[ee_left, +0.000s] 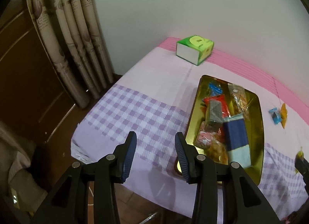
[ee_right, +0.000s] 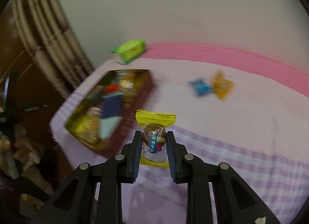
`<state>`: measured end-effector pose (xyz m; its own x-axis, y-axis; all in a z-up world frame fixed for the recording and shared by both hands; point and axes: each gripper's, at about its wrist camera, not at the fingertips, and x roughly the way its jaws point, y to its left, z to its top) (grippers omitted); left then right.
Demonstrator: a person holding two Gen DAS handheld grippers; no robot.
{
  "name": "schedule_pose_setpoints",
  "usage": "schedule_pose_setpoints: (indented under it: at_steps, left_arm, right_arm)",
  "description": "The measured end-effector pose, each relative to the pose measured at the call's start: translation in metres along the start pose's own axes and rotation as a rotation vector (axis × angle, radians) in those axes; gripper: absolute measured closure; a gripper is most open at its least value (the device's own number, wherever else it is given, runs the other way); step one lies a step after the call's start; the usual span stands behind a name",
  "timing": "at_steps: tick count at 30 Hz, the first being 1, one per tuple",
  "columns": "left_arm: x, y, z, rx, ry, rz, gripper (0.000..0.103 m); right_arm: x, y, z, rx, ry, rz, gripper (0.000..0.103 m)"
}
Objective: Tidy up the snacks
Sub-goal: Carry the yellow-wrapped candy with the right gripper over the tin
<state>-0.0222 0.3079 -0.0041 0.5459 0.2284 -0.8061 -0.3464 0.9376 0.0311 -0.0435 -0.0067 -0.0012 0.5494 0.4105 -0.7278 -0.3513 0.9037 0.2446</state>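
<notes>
- My right gripper (ee_right: pixel 153 143) is clamped on a yellow-wrapped snack (ee_right: pixel 154 137), fingers pressing both sides of the packet, held above the checked tablecloth (ee_right: pixel 241 156).
- My left gripper (ee_left: pixel 155 146) is spread wide with nothing between the fingers, hovering over the near table edge, just left of the gold tin (ee_left: pixel 256 127).
- The tin holds several snacks: a blue box (ee_left: pixel 236 137), a red-wrapped pack (ee_left: pixel 216 106), others jumbled together.
- Right of the tin, a blue candy (ee_left: pixel 275 116) and an orange candy (ee_left: pixel 283 115) lie touching on the cloth.
- Farthest, a green tissue box (ee_left: pixel 195 49) sits by the wall.
</notes>
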Motion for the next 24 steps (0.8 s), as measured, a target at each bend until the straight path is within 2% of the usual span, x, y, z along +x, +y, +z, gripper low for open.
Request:
schedule_pose_setpoints:
  at_steps: [6, 13, 24]
  left_arm:
    - [0.0, -0.001, 0.0, 0.005, -0.012, 0.031, 0.06]
    - [0.007, 0.001, 0.001, 0.005, 0.009, 0.038, 0.06]
    - [0.012, 0.006, 0.003, -0.007, 0.014, 0.054, 0.059]
  right_arm:
    - [0.034, 0.043, 0.023, -0.038, 0.033, 0.1, 0.08]
    - [0.075, 0.089, 0.034, -0.098, 0.099, 0.173, 0.08]
    - [0.129, 0.131, 0.032, -0.137, 0.197, 0.204, 0.079]
